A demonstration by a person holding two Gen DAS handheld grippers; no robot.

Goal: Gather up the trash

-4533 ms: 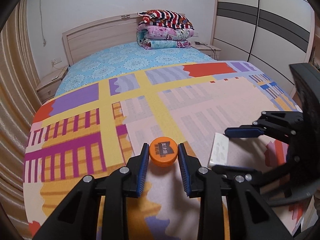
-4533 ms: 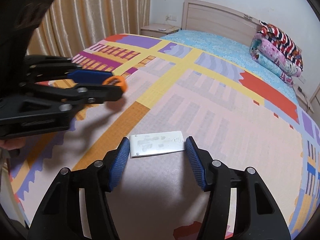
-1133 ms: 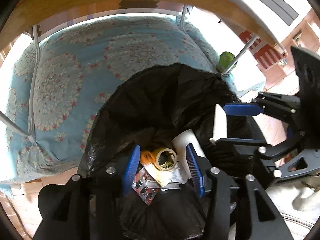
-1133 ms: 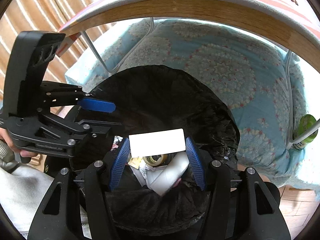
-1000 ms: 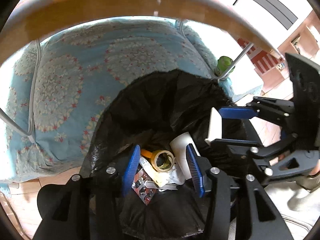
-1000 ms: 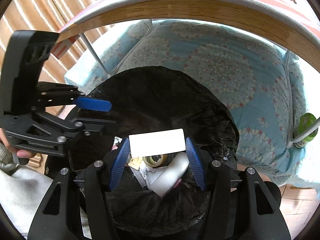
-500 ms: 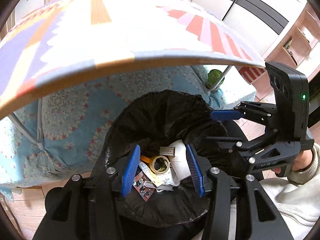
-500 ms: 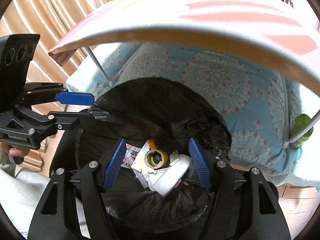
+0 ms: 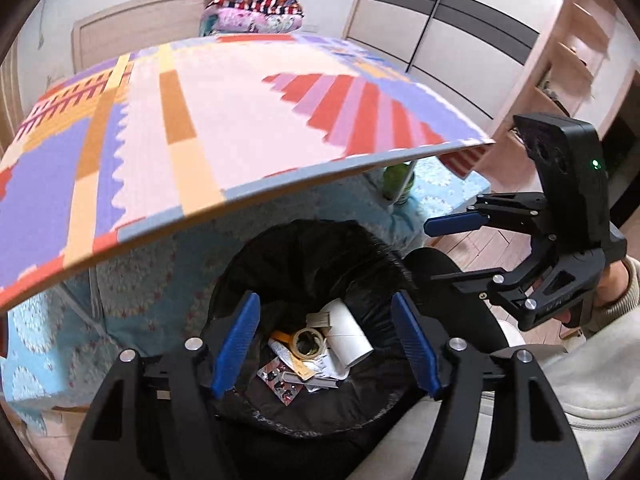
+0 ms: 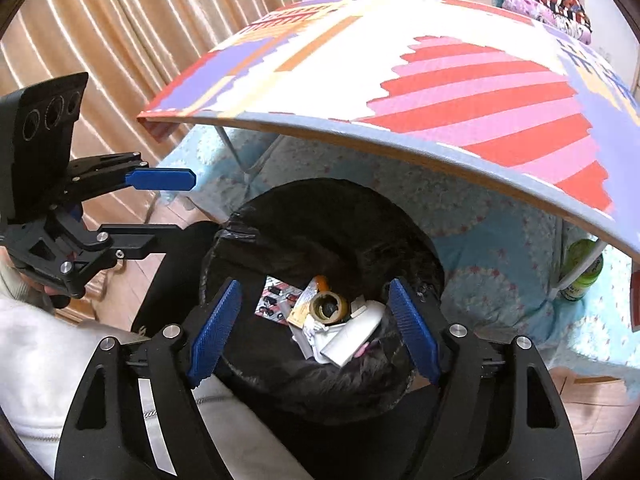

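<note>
The bin [image 9: 304,248] stands on the floor before the table [image 9: 248,120]; trash [image 9: 316,352] lies inside it.

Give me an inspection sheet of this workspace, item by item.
Surface: patterned tabletop, nothing seen on the visible part.
Job's things: black-lined trash bin holds tape roll, white tube, blister pack, paper scraps.
Clutter: green bottle on the floor by a table leg.
Grippers: left gripper and right gripper open, empty, above the bin.
Cables: nothing seen.
Surroundings: curtain, wardrobe, folded blankets, blue floral bedding under the table.
</note>
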